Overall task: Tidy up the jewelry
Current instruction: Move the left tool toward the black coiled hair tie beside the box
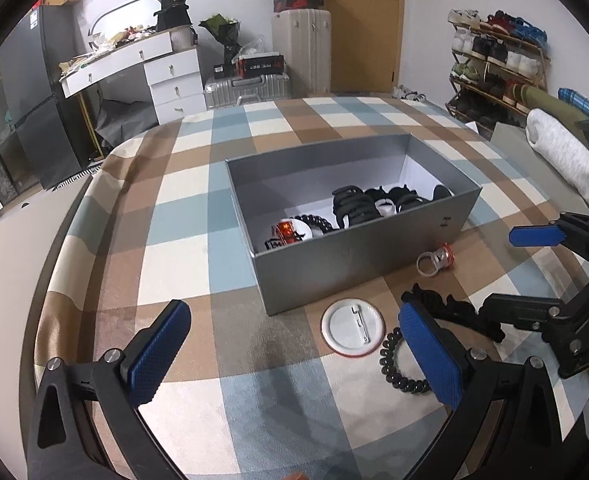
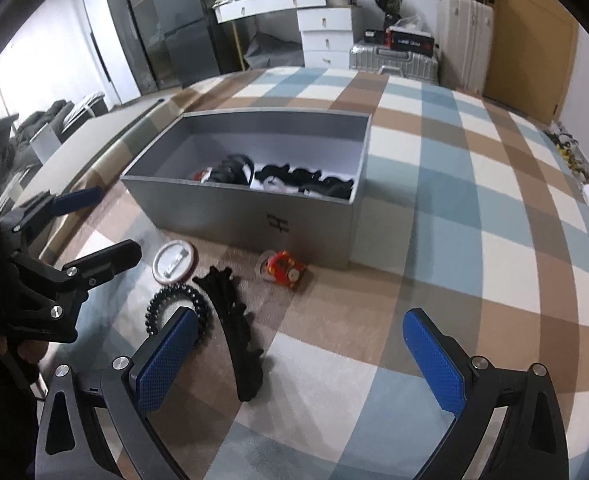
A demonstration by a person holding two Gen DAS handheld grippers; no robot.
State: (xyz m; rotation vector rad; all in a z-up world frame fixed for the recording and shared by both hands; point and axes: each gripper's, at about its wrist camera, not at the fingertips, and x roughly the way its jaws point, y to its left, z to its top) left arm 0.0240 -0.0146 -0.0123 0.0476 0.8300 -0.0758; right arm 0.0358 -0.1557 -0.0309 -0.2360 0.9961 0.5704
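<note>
Just ahead-left of right tool (image 2: 300, 354) | black hair claw (image 2: 234, 330) lay on checked tabletop (image 2: 434, 264), long axis running fore-aft | right tool nearer, jaws wide, empty | left tool (image 1: 294, 348) wide, empty | grey box (image 2: 254, 212) beyond.

Open grey rectangular cardboard box (image 1: 358, 268) is sitting on the checked cloth, holding black claw clips (image 1: 352, 206), a black spiral coil tie (image 1: 314, 222) and a red-orange trinket (image 1: 286, 234). Lying outside, near its front wall: round white pin badge (image 1: 353, 328) face down, black spiral hair tie (image 1: 398, 364), long black toothed hair clip (image 2: 234, 320), white ring with red top (image 1: 434, 260).
</note>
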